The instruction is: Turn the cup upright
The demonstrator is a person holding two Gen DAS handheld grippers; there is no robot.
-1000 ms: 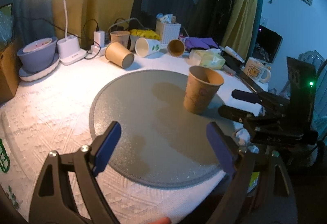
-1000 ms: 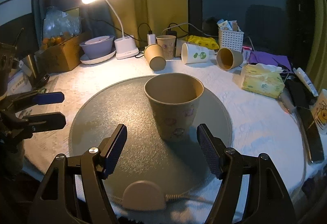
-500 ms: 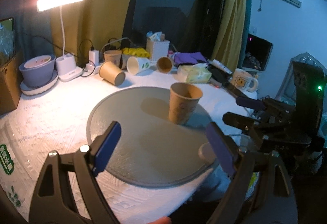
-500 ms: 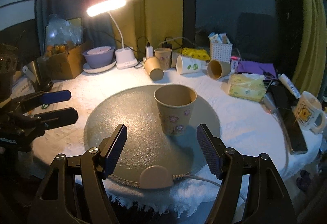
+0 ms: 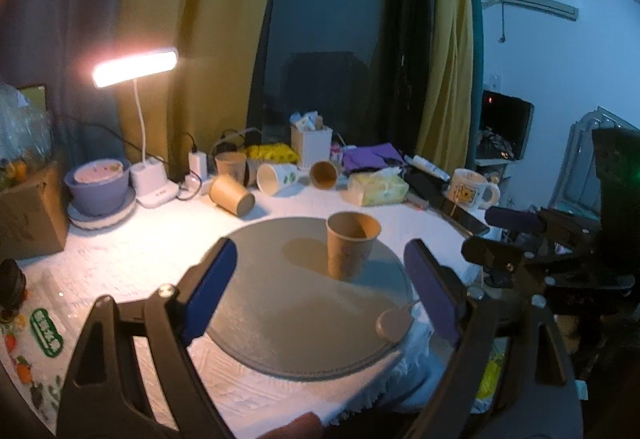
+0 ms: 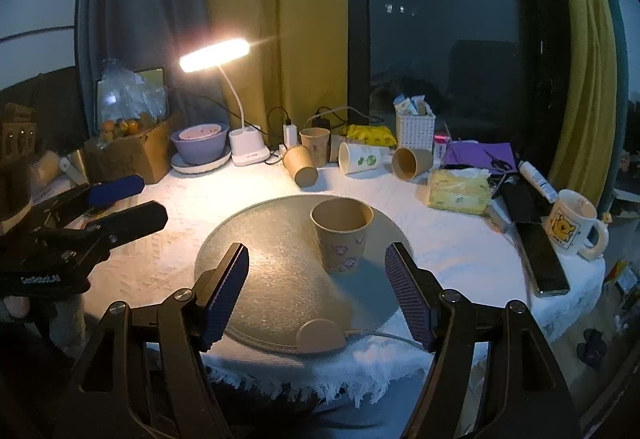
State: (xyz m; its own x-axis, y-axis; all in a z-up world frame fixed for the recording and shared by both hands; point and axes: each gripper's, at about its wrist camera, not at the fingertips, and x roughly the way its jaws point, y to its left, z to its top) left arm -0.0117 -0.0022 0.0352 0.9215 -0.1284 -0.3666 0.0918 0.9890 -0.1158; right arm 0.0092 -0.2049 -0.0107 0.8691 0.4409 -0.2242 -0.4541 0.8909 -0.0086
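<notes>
The left gripper (image 5: 320,287) is hovering with its fingers spread wide, gripping nothing. The paper cup (image 6: 341,235) is standing upright on the round grey mat (image 6: 272,279) on the bench. The right gripper (image 6: 318,291) is hanging equally wide and empty.

Brown paper cup (image 6: 342,235) upright, unheld

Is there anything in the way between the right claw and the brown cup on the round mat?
Nothing visible. The right claw is open, and only bare round mat lies between it and the brown cup, which stands upright. The small beige disc with a cord sits at the mat's near edge, below the claw.
</notes>
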